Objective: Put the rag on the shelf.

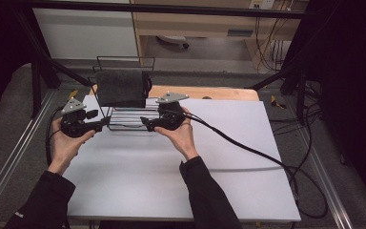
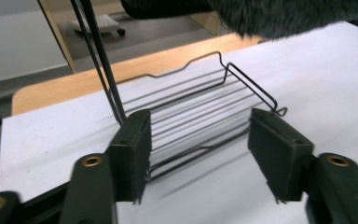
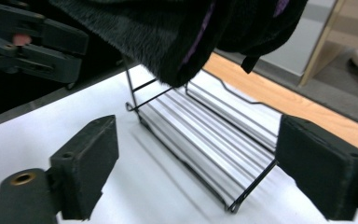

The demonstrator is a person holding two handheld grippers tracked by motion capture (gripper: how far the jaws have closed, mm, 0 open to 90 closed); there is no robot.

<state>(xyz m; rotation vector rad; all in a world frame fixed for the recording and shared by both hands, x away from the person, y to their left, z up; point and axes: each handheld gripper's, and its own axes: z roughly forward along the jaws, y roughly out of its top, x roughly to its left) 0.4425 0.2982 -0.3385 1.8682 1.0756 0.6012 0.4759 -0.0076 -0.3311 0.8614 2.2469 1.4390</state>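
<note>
Rack: black wire rack [image 1: 126, 121] at the worktop's [image 1: 228, 157] 11 o'clock, its slatted base bare.
Cloth: dark fuzzy cloth [image 1: 121, 88] draped over the rack's raised frame, above the base.
Left gripper [image 1: 106, 122]: at the rack's 9 o'clock end, level; jaws parted, gripping nothing.
Right gripper [image 1: 144, 122]: at the rack's 3 o'clock end, level; jaws wide, empty.

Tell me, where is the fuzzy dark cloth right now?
In the high view the dark cloth hangs over the top bar of the black wire rack, at the far middle of the white table, between the left gripper and right gripper.
</note>
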